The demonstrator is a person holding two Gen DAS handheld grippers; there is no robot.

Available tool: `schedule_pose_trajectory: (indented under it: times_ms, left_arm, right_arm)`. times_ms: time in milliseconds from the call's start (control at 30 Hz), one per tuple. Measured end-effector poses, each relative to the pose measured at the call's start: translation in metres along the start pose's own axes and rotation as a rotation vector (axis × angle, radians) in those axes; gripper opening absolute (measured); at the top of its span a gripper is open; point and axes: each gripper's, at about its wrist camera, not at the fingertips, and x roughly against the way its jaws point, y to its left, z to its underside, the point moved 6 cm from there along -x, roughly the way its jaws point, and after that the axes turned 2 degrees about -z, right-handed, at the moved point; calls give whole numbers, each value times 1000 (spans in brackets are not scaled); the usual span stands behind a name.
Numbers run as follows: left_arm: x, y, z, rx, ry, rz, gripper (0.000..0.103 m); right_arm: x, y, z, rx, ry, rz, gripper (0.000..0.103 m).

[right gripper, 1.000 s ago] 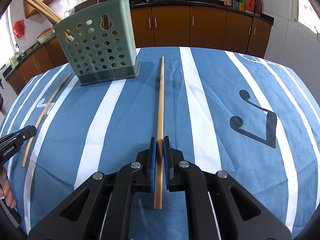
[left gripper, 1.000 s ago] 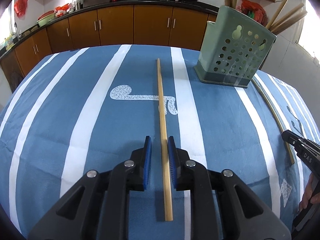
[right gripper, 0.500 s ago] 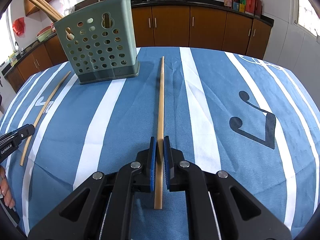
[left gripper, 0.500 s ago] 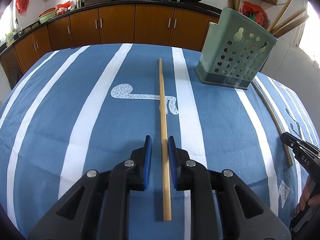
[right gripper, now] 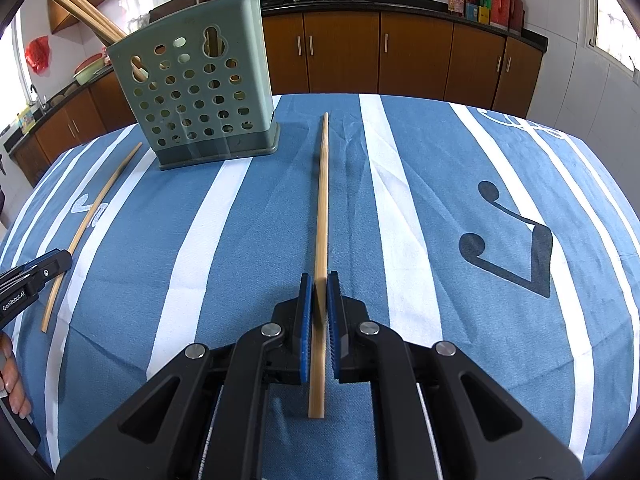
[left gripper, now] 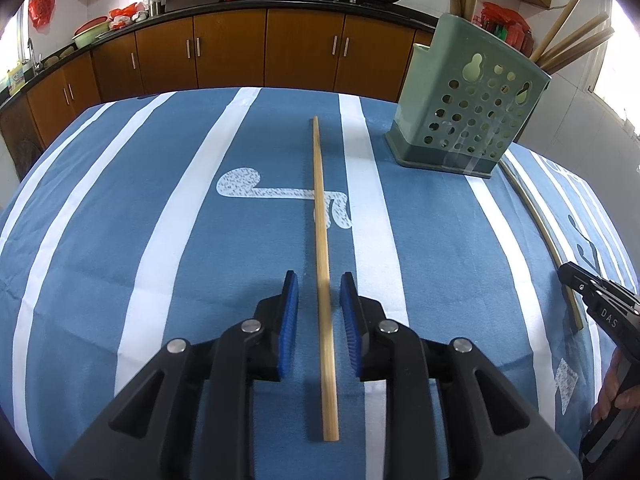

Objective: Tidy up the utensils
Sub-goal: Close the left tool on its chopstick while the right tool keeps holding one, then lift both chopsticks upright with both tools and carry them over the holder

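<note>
My left tool (left gripper: 319, 294) lies low and level over the counter (left gripper: 120, 208), blue pads wider apart than a second ago, straddling a chopstick (left gripper: 322, 240) left of the green holder (left gripper: 466, 114). My right tool (right gripper: 319, 292) (same pose) stays pinched on another chopstick (right gripper: 322, 204), right of the holder (right gripper: 200, 96).
</note>
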Motion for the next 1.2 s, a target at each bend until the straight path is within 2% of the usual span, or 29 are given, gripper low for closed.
schedule_pose_trajectory:
  times_ms: [300, 500, 667, 733, 800, 867, 1000, 1200]
  left_arm:
    - [1, 0, -1, 1, 0, 1, 24]
    - [4, -5, 3, -48, 3, -40, 24]
    - [8, -6, 9, -55, 5, -45, 24]
    - [9, -6, 11, -59, 5, -50, 23]
    - [9, -6, 11, -60, 5, -54, 12]
    - [9, -5, 11, -58, 5, -48, 8]
    - [14, -5, 14, -69, 10, -35, 8]
    - [34, -1, 5, -45, -37, -16, 8]
  right_arm:
    - [0, 0, 0, -1, 0, 0, 9]
    - [2, 3, 2, 21, 0, 17, 9]
    - [4, 3, 5, 15, 1, 13, 9]
    - [4, 3, 5, 16, 0, 14, 9]
    - [4, 2, 5, 14, 0, 10, 9]
    - [4, 1, 5, 12, 0, 5, 8]
    - [13, 0, 4, -1, -25, -10, 8]
    - [35, -4, -9, -22, -100, -32, 8]
